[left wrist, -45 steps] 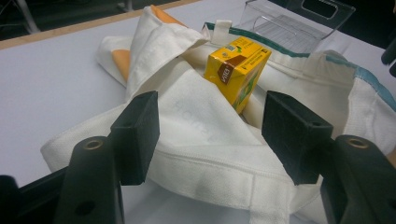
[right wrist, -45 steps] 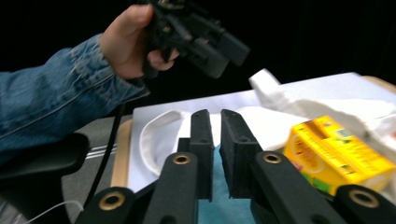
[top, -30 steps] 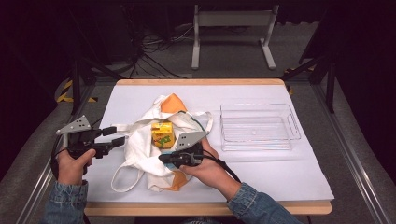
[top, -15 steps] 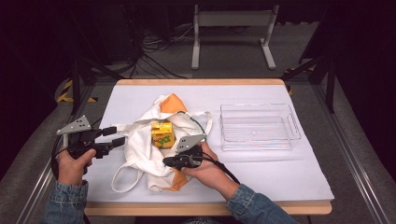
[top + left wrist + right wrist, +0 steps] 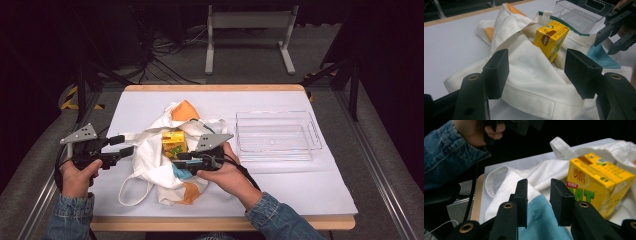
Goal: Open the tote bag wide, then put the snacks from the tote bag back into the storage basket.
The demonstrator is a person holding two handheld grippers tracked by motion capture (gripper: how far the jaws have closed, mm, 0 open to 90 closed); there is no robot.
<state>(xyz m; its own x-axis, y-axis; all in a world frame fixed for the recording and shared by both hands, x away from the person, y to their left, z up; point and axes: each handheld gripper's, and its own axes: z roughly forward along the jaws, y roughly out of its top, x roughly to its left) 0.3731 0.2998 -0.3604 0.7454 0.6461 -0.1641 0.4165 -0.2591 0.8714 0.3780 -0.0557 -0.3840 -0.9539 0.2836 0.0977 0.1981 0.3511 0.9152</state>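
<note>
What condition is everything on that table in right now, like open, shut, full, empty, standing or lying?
Left gripper: open, jaws wide apart, holding nothing.
Right gripper: open, a narrow gap between its jaws, holding nothing.
Yellow drink carton: closed, resting on the bag, tilted.
White tote bag: crumpled, lying flat on the table.
Clear plastic tray: upright, empty.

Carton (image 5: 174,143) on bag (image 5: 152,160), tray (image 5: 277,135) right.
</note>
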